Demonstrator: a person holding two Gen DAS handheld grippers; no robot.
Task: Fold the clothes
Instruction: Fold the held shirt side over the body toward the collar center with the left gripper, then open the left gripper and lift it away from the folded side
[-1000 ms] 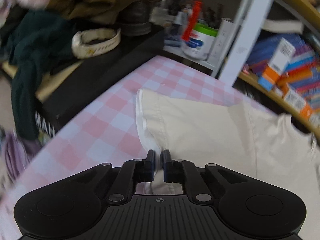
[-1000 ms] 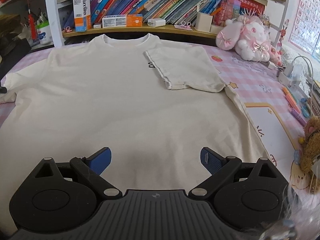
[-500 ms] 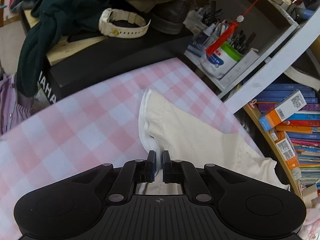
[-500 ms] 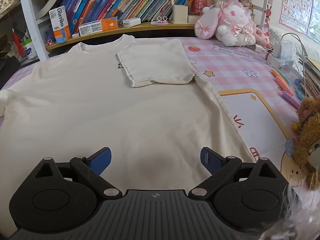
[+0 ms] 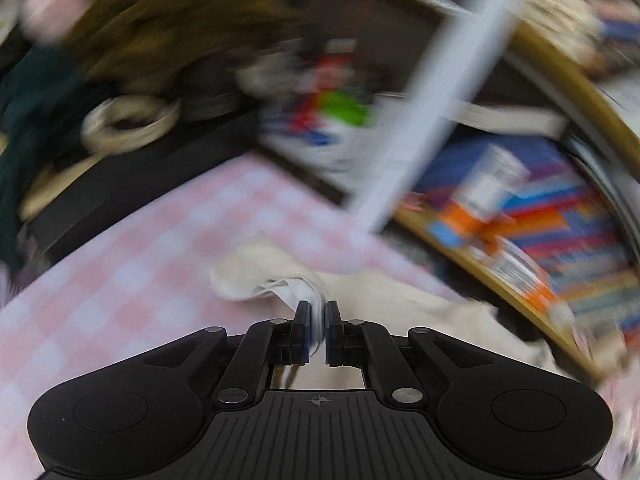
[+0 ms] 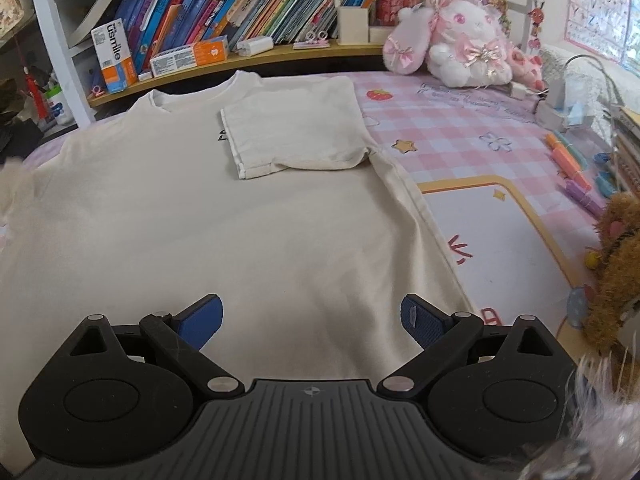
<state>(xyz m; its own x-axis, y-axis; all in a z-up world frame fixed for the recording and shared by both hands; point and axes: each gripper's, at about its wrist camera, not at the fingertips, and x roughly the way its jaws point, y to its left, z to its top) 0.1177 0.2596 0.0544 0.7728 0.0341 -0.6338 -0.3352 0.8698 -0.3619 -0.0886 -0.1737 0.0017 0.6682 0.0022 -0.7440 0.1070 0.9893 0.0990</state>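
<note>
Left gripper (image 5: 316, 322): jaws pressed together, pinching the white-hemmed edge of the sleeve (image 5: 280, 284), which is bunched and lifted off the pink checked worktop (image 5: 132, 280); this view is blurred. Right gripper (image 6: 312, 320): jaws spread wide, nothing between them, above the lower part of the cream T-shirt (image 6: 200, 232). The T-shirt lies flat across the centre of the frame, its other sleeve (image 6: 296, 136) folded inward onto the chest, collar toward the bookshelf (image 6: 240, 56) at the top
</note>
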